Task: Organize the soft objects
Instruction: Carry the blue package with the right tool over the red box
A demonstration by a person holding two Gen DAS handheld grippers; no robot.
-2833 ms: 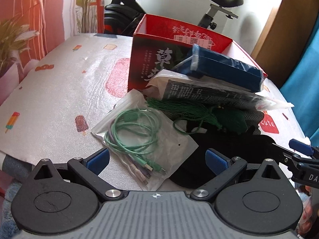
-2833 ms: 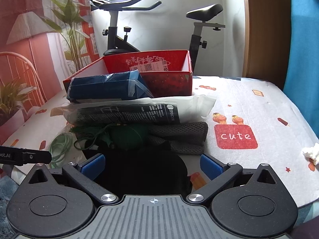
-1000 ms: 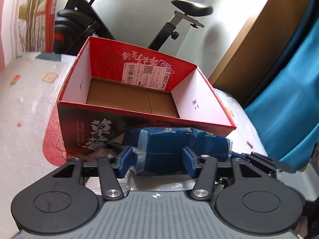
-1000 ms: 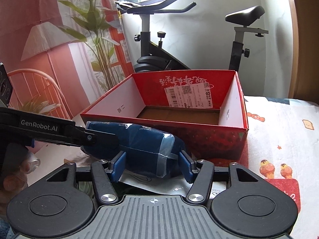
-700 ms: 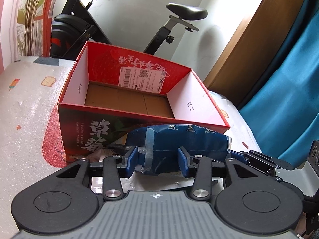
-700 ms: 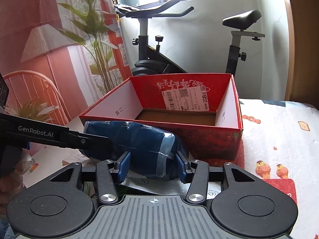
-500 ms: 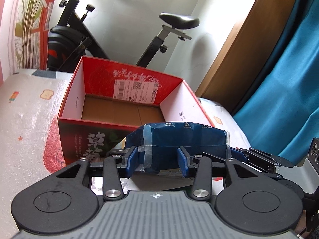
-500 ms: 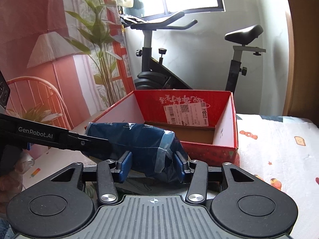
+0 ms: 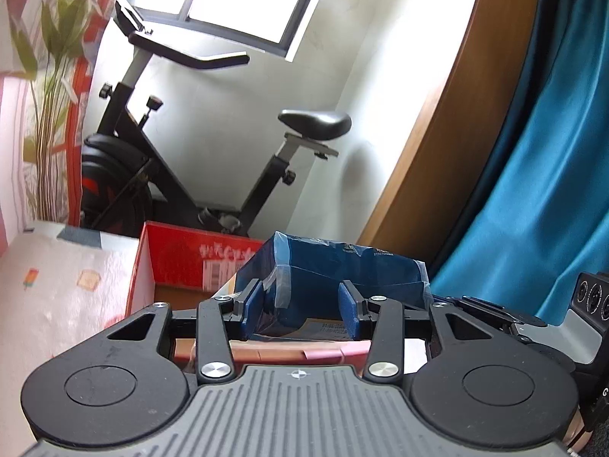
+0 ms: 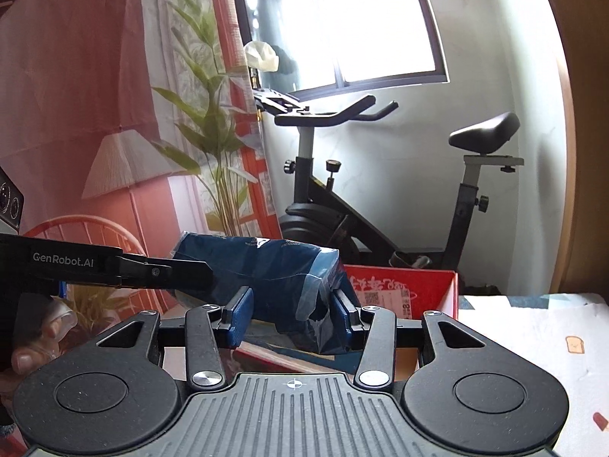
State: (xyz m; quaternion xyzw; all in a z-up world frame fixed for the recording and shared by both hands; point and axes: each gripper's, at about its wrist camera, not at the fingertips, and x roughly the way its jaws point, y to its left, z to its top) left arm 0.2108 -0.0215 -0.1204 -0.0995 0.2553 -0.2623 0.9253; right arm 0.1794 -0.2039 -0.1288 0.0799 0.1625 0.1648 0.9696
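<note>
Both the left gripper (image 9: pixel 300 306) and right gripper (image 10: pixel 291 314), jaws just closed tighter on the blue package (image 9: pixel 331 270), have raised it above the red box (image 9: pixel 182 255) at lower centre, ready to drop in.

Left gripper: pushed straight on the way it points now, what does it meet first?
The left gripper already clamps the blue plastic-wrapped soft package. Beyond the package, probably the far wall of the open red cardboard box; depth is unclear.

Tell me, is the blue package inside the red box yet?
Not yet. The blue package hangs above the red box, pinched by the left gripper and right gripper.
</note>
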